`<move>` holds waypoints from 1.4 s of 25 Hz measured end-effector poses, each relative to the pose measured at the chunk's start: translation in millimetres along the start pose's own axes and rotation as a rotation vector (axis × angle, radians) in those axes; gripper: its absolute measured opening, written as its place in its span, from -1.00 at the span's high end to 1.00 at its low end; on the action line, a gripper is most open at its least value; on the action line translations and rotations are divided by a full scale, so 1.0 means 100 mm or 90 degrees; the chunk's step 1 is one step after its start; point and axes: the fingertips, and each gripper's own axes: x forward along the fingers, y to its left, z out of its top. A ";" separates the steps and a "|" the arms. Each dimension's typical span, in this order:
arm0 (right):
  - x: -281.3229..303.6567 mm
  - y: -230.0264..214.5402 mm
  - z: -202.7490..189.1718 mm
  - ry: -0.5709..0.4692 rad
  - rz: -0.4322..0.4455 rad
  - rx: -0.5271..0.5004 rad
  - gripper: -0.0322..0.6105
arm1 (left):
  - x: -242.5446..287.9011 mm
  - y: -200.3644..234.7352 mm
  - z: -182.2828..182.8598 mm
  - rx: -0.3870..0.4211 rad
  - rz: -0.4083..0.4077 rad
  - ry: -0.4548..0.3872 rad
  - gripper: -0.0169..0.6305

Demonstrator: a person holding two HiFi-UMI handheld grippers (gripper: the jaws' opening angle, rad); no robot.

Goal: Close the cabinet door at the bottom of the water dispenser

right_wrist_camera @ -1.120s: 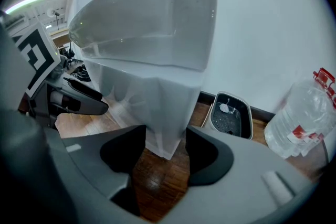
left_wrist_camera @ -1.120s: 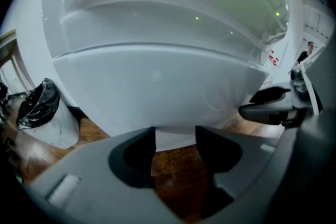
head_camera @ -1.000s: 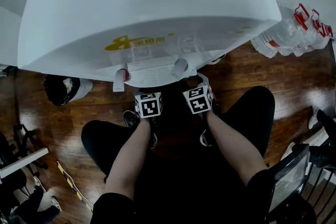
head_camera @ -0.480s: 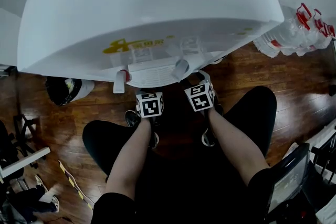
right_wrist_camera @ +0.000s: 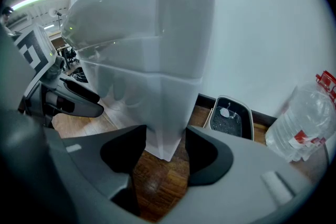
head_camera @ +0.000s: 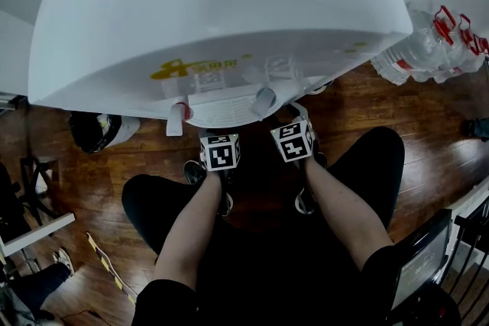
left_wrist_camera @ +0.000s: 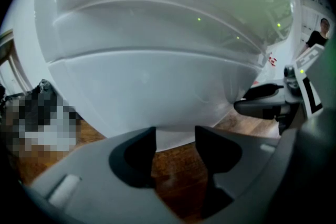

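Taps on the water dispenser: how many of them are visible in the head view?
2. Both are on the water dispenser's front: the left tap, with a red part, and the grey right tap. The top could hide more.

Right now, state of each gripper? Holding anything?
Left gripper: jaws open, holding nothing.
Right gripper: jaws open, holding nothing; a corner of the water dispenser shows past the gap.

Clear water jugs (right_wrist_camera: 303, 124) lie right of the right gripper (right_wrist_camera: 165, 148); a grated tray (right_wrist_camera: 231, 117) sits beyond it on the wooden floor (right_wrist_camera: 157, 181).
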 end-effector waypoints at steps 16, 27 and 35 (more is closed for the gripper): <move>-0.29 0.02 -0.03 -0.037 -0.006 0.030 0.28 | -0.26 -0.37 -0.01 0.056 -0.062 -0.031 0.19; -0.75 0.21 -0.42 -0.090 -0.007 0.075 0.40 | -0.81 -0.66 -0.18 0.061 -0.070 -0.102 0.27; -1.19 0.52 -0.51 -0.141 -0.009 0.093 0.42 | -1.27 -0.84 -0.40 0.123 -0.071 -0.160 0.31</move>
